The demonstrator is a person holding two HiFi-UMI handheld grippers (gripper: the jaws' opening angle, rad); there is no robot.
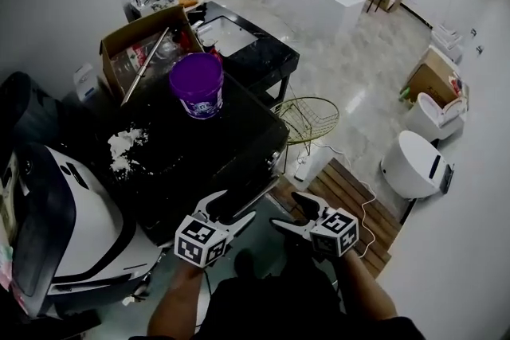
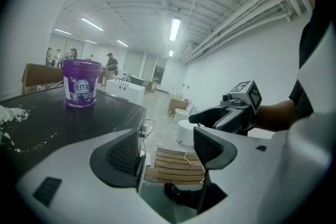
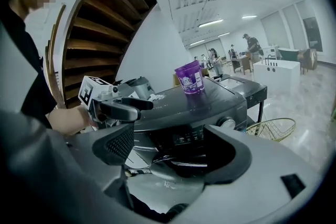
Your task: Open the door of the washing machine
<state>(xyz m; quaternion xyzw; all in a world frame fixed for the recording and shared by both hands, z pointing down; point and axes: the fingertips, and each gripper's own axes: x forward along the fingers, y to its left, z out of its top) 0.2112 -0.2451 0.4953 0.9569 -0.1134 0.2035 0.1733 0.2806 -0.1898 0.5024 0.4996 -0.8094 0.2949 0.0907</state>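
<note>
Washing machine: the dark washing machine [image 1: 199, 155] stands straight ahead of the person. Its front faces the person, toward the lower right of the head view.
Door: the round door [image 3: 163, 170] sits upright on that front, under the level control panel [image 3: 189, 136] with its knob [image 3: 227, 123]. I cannot tell whether it is fully latched. In the head view the machine's top edge hides it.
On top: a purple bucket [image 1: 197, 84] stands upright near the far side, with a patch of white powder [image 1: 122, 149] to its left.
Around: a cardboard box [image 1: 135, 44] is behind the machine and a white appliance [image 1: 80, 219] is just beside it on the left. A wire basket [image 1: 309, 117] and a wooden slat platform [image 1: 355, 199] are on the floor to the right.
Left gripper: the left gripper [image 1: 231, 207] is held at the machine's upper front edge. Its jaws are apart with nothing between them, and they aim past the corner at the floor and slats.
Right gripper: the right gripper [image 1: 288, 211] is near the front and apart from it, with its jaws spread and empty. The door shows through the gap, beyond the jaws, untouched.
In the way: nothing stands between the right jaws and the door.
</note>
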